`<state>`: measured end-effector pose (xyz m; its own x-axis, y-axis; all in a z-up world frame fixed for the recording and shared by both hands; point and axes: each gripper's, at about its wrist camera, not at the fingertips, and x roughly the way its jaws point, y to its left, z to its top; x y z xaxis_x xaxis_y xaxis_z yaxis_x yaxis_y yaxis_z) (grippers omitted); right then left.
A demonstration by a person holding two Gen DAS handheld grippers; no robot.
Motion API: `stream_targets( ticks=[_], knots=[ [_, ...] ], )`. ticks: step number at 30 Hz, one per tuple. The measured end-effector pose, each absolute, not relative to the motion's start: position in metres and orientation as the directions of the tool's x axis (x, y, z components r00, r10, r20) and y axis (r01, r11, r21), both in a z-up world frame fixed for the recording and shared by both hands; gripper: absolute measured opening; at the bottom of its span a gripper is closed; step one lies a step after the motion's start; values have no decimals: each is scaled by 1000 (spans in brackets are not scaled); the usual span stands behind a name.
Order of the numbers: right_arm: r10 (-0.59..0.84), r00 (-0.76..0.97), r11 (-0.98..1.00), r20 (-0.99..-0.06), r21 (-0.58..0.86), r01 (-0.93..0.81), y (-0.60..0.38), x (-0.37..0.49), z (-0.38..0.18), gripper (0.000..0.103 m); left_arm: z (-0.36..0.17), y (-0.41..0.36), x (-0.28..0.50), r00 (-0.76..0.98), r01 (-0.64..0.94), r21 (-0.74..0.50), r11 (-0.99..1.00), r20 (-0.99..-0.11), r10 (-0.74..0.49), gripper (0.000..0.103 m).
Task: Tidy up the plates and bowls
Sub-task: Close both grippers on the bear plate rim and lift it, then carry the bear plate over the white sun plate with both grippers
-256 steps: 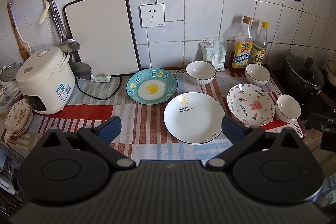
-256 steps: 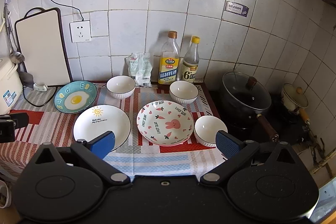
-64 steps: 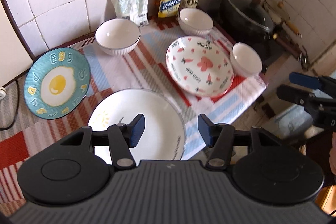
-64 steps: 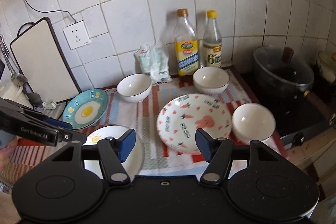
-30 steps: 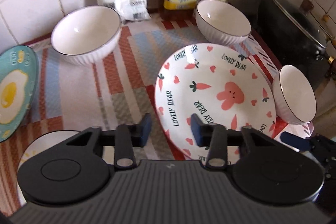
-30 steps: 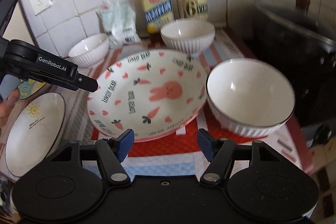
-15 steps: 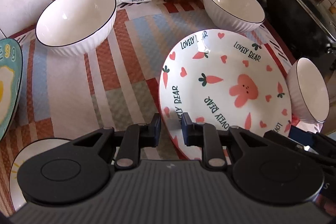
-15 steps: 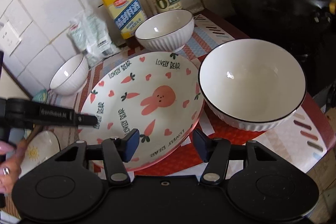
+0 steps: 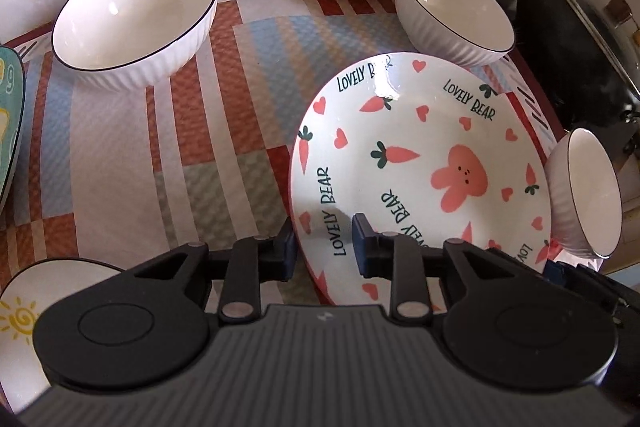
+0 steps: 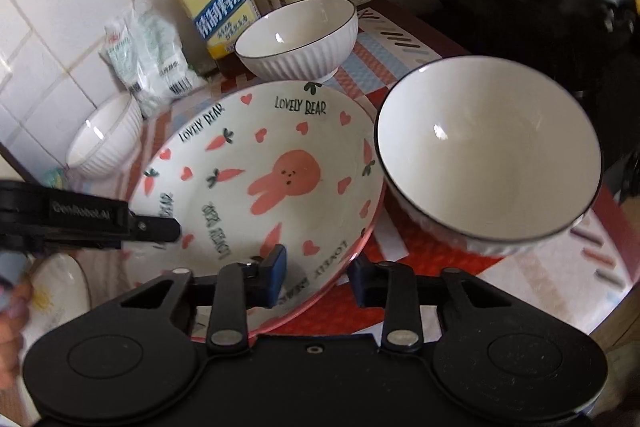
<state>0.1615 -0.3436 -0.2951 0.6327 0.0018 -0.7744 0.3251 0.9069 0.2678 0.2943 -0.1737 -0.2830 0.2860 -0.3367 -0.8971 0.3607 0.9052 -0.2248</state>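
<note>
The rabbit plate [image 9: 420, 163] lies on the striped surface [image 9: 120, 155], between three white bowls. The left gripper [image 9: 323, 247] straddles its left rim: one pad outside, one over the plate, jaws opening, a gap at the inner pad. The right gripper [image 10: 316, 273] straddles the near rim, jaws closing, not yet pressing. The nearest bowl [image 10: 488, 151] stands just beside the plate.
</note>
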Motion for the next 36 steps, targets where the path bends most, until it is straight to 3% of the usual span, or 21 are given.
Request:
stream_targets(
  ticks=[4,8,23,36],
  knots=[
    [41,625,884,-779,320,341,-356,159,-295,28,-281,-175,291,303,363,-206,909,-896,-324,26],
    [61,601,891,-797,314,327,-355,162,-290,28,-275,-180,283,351,382,-141,914,-892,-284,26],
    [77,620,927,-780,285,243,-355,152,-269,27,-242,-173,239,416,423,-105,900,-860,-296,23],
    [104,645,954,-757,259,150,-327,125,-235,26,-201,-135,177,491,366,-98,925,-824,-282,23]
  ],
)
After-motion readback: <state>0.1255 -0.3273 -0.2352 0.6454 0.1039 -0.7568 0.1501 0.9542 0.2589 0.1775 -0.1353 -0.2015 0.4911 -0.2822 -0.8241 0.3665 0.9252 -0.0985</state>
